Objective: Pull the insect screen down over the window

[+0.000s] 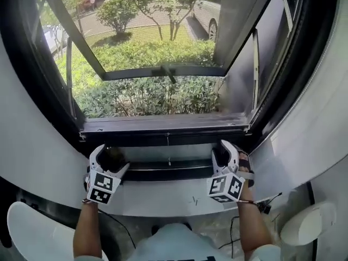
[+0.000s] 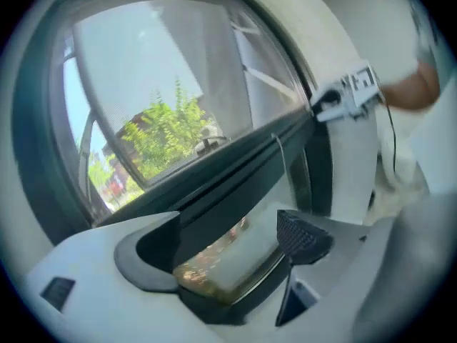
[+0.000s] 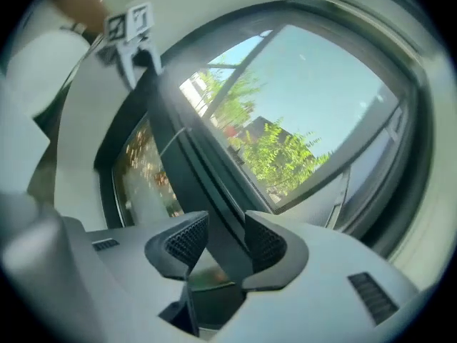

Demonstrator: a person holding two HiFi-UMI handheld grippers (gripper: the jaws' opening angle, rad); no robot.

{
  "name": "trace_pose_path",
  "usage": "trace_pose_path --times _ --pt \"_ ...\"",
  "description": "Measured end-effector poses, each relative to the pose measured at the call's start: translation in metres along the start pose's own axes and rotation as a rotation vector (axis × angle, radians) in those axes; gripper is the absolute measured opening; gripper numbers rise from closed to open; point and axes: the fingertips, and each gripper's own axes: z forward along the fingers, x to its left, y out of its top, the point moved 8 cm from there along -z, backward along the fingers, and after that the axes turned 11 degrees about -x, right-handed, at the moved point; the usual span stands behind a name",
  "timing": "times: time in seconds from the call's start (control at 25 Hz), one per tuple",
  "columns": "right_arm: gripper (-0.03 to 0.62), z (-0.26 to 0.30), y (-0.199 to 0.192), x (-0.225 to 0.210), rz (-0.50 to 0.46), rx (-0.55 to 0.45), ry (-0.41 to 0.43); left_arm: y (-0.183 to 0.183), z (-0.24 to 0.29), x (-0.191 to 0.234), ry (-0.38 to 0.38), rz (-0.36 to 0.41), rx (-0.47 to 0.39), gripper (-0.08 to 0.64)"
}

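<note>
- Outside, green shrubs [image 1: 147,94] filled the head view beyond the window sash [image 1: 163,71], which stood swung outward. The insect screen's dark pull bar [image 1: 163,171] lay low, just above the white sill [image 1: 163,199]. It ran from your left gripper [image 1: 110,160] across to your right gripper [image 1: 224,155].
- Left gripper view: your jaws stood wide apart. The bar crossed on a slant close by one jaw, and the other pad [image 2: 303,234] hung clear of it, so this tool gripped nothing.
- Right gripper view: your jaws were clamped on the bar, a ribbed pad [image 3: 187,240] pressing it from each side. Trees and sky showed through the glass beyond.
</note>
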Motion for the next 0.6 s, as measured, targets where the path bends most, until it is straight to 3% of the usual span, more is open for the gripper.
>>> trace_pose_path --times 0.08,0.12,0.2,0.24,0.28,0.44,0.6 --pt "0.161 -0.015 0.004 0.008 0.298 -0.083 0.001 0.004 -0.011 -0.022 0.023 -0.258 -0.133 0.378" --pt "0.160 -0.022 0.005 0.013 0.441 -0.120 0.014 0.002 -0.016 -0.036 0.036 -0.346 -0.178 0.284" --pt "0.111 -0.035 0.002 0.028 0.689 -0.177 0.042 -0.005 -0.025 -0.069 0.073 -0.443 -0.226 0.103" --pt "0.057 -0.041 0.000 0.037 0.781 -0.196 0.052 -0.009 -0.029 -0.086 0.096 -0.473 -0.238 0.019" --pt "0.008 -0.047 -0.002 0.046 0.843 -0.209 0.061 -0.013 -0.033 -0.103 0.119 -0.503 -0.246 0.014" --pt "0.007 -0.064 -0.011 0.086 0.898 -0.218 0.114 -0.030 -0.049 -0.157 0.201 -0.613 -0.231 0.014" --pt "0.006 -0.069 -0.023 0.116 0.937 -0.209 0.192 -0.035 -0.057 -0.194 0.224 -0.625 -0.170 0.014"
